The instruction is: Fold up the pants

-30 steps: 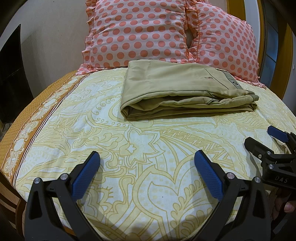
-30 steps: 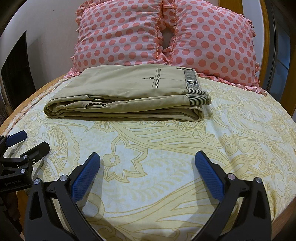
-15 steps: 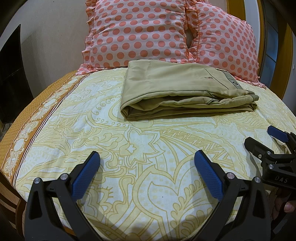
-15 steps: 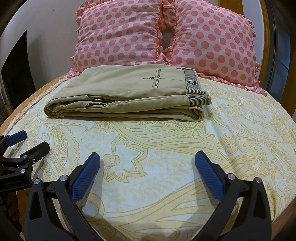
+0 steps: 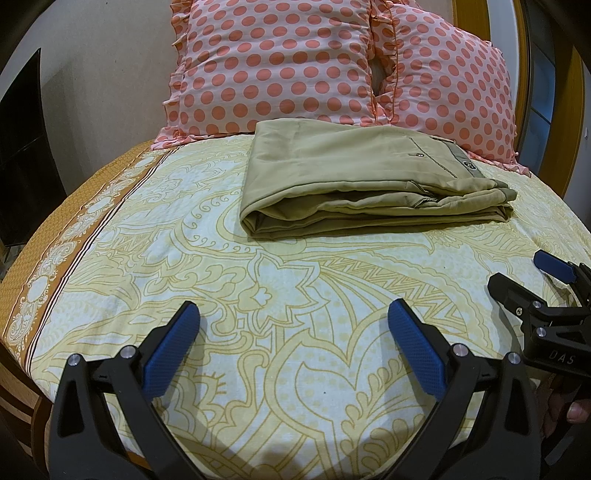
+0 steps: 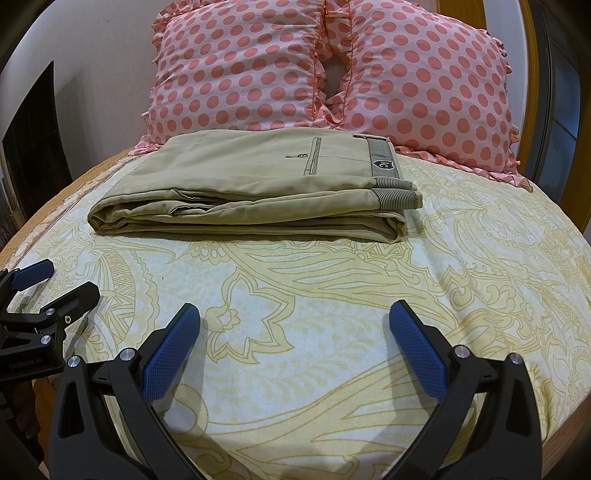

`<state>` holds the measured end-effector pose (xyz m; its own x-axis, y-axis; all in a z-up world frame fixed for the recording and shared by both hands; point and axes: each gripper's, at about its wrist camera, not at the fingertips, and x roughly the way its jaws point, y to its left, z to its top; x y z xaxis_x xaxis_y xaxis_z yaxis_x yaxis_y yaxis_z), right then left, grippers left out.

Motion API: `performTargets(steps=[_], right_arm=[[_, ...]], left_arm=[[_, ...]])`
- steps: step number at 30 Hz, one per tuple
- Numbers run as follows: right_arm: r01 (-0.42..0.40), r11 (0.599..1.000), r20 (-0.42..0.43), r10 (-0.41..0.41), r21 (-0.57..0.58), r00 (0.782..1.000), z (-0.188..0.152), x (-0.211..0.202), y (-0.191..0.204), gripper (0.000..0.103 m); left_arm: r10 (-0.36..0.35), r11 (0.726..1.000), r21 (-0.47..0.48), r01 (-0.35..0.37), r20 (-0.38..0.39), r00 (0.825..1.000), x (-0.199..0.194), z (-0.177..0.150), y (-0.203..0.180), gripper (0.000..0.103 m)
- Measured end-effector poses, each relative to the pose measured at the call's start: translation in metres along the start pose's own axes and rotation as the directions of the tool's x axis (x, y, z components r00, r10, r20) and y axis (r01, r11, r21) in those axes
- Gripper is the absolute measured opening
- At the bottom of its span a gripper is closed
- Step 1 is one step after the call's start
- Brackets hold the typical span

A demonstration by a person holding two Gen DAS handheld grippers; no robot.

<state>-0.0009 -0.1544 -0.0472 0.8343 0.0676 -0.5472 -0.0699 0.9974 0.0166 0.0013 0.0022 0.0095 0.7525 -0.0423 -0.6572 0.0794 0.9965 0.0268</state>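
Note:
Khaki pants [image 5: 354,184] lie folded in a flat stack on the bed, just in front of the pillows; they also show in the right wrist view [image 6: 258,192], with the waistband and label at the right end. My left gripper [image 5: 293,325] is open and empty, held over the sheet well short of the pants. My right gripper [image 6: 294,325] is open and empty too, equally far back. Each gripper shows in the other's view: the right one [image 5: 524,273] at the right edge, the left one [image 6: 62,278] at the left edge.
The bed [image 5: 110,280] has a yellow patterned sheet with a brown border on the left. Two pink polka-dot pillows [image 6: 236,70] [image 6: 424,85] stand against the wall behind the pants. A wooden frame [image 5: 476,22] rises at the back right.

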Motion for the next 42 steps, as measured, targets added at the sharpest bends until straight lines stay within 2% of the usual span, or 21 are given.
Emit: performTargets(steps=[42], right_arm=[[0.001, 1.0, 0.001, -0.001, 0.001, 1.0, 0.0001, 0.0005, 0.0005, 0.102]], left_arm=[[-0.006, 1.0, 0.003, 0.006, -0.004, 1.0, 0.0009, 0.0024, -0.0006, 0.101]])
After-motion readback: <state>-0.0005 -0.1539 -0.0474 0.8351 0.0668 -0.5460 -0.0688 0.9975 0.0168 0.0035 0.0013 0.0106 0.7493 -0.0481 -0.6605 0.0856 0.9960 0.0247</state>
